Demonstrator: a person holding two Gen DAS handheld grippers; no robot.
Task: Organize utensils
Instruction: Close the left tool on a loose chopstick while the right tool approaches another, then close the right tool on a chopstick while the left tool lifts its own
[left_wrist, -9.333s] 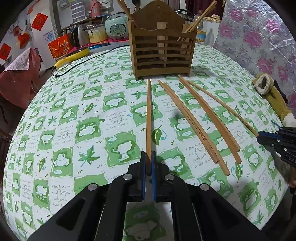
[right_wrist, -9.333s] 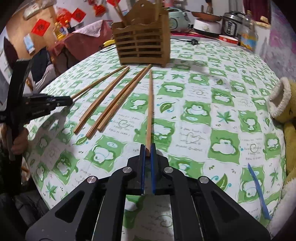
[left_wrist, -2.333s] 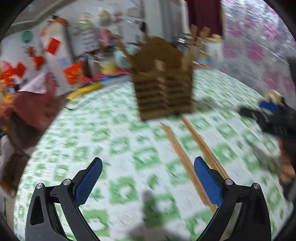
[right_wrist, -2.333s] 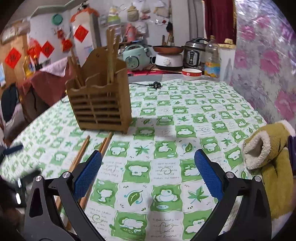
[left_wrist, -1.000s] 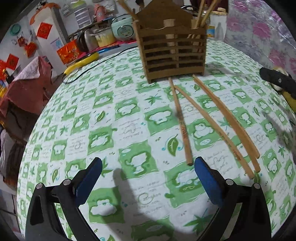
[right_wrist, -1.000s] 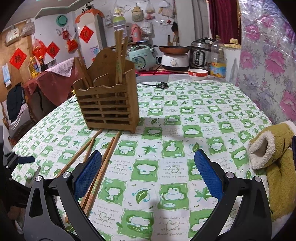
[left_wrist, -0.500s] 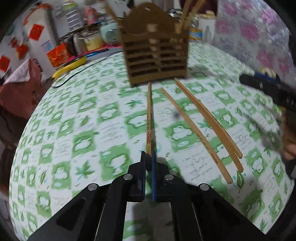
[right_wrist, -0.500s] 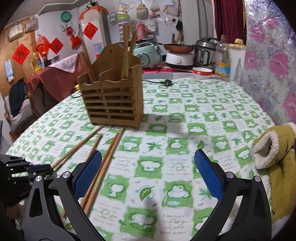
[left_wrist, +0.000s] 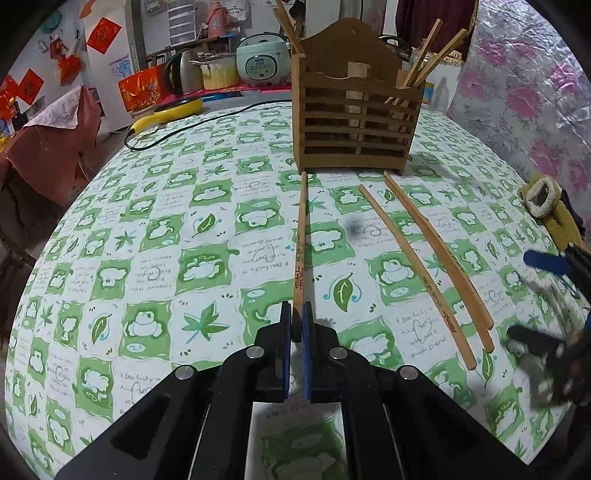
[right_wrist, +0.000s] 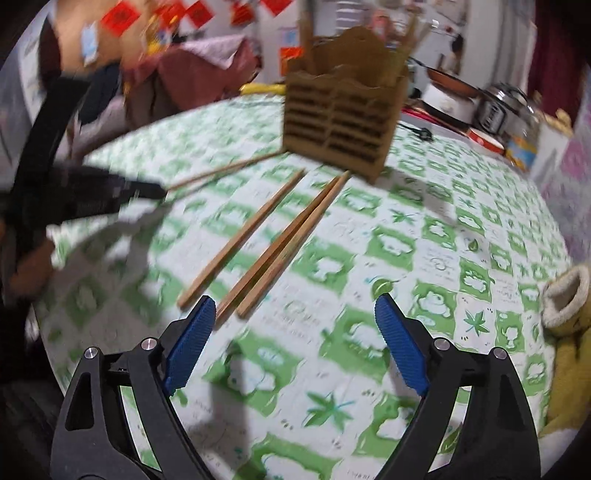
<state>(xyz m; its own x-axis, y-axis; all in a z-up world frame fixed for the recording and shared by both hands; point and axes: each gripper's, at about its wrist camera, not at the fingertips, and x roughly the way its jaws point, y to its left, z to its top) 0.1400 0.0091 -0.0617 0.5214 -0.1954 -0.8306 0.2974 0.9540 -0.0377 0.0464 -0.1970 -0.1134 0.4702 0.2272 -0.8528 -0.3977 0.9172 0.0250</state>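
My left gripper (left_wrist: 296, 325) is shut on the near end of a wooden chopstick (left_wrist: 301, 236) that lies on the tablecloth and points at the wooden utensil holder (left_wrist: 354, 122). Three more chopsticks (left_wrist: 424, 266) lie to its right. The holder has several chopsticks standing in it. My right gripper (right_wrist: 295, 325) is open and empty, low over the table, with the near ends of the loose chopsticks (right_wrist: 280, 251) just ahead of its left finger. It also shows blurred in the left wrist view (left_wrist: 546, 295). The holder (right_wrist: 343, 118) is beyond.
The round table has a green and white patterned cloth (left_wrist: 147, 258). A yellow plush toy (right_wrist: 569, 332) lies at the right edge. A black cable (left_wrist: 192, 122) runs across the far side. Kitchen appliances (left_wrist: 258, 62) stand behind the table.
My left gripper stays shut on the chopstick end, as half a second ago. My right gripper has swung down and left toward the near ends of the loose chopsticks, still open.
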